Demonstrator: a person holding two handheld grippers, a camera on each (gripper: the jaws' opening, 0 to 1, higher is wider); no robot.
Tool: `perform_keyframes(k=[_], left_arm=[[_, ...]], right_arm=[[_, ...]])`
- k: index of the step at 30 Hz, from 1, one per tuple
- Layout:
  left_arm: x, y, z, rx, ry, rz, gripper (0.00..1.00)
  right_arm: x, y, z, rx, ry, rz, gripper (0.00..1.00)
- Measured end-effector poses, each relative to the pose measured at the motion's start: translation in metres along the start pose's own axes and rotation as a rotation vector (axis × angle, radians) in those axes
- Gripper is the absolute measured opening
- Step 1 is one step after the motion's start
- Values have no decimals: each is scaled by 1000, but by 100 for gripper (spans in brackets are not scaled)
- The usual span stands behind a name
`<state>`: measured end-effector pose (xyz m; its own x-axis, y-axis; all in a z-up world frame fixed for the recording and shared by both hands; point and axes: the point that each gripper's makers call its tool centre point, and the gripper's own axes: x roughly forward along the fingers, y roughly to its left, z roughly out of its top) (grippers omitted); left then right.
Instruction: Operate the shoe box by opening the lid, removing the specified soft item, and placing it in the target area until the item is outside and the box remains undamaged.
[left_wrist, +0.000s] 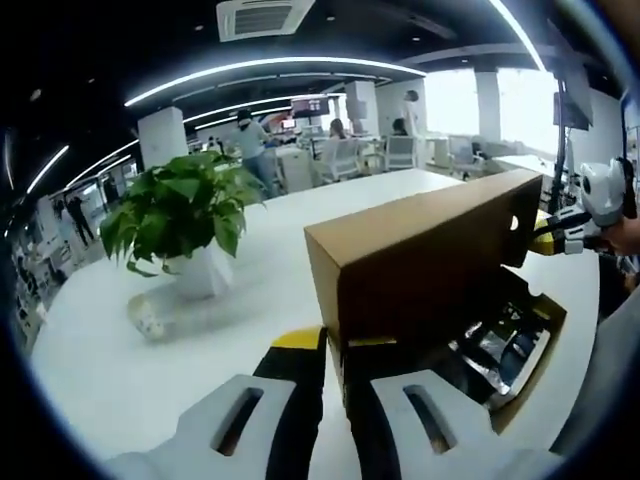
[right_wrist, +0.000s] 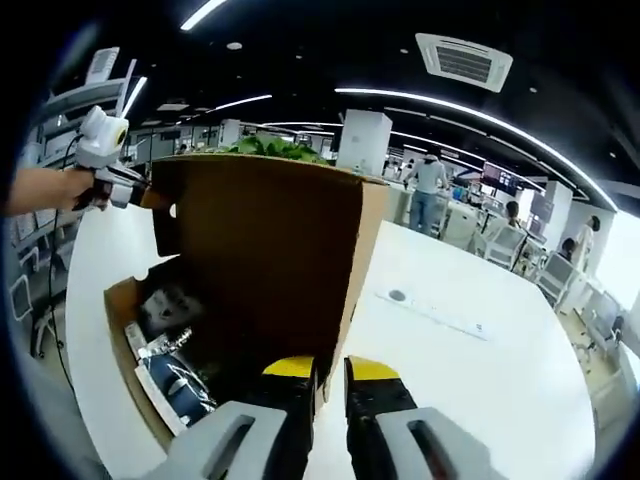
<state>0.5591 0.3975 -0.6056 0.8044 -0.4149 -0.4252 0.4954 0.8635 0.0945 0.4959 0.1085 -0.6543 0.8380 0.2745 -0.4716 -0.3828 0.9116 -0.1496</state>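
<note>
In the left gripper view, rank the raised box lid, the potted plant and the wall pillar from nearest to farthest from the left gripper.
From the left gripper:
1. Raised box lid, pinched at its edge between the jaws, right of centre.
2. Potted plant, on the white table, to the left.
3. Wall pillar, far behind the plant.

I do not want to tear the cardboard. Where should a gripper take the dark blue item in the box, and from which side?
Probably grip its uppermost part, coming from above on the open side: the lid stands upright along one long wall, and the dark blue item lies low inside the box. The left gripper and right gripper clamp the lid ends.
</note>
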Motion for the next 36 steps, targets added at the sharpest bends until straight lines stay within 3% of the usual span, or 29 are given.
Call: perform_keyframes(k=[10,36], left_arm=[[6,4,2,3,3,-3,4],[14,6,-2,30,26,-1,6]], right_arm=[[10,3,-19,16,47,5,3],[20,-3,-22,30,64,2,0]])
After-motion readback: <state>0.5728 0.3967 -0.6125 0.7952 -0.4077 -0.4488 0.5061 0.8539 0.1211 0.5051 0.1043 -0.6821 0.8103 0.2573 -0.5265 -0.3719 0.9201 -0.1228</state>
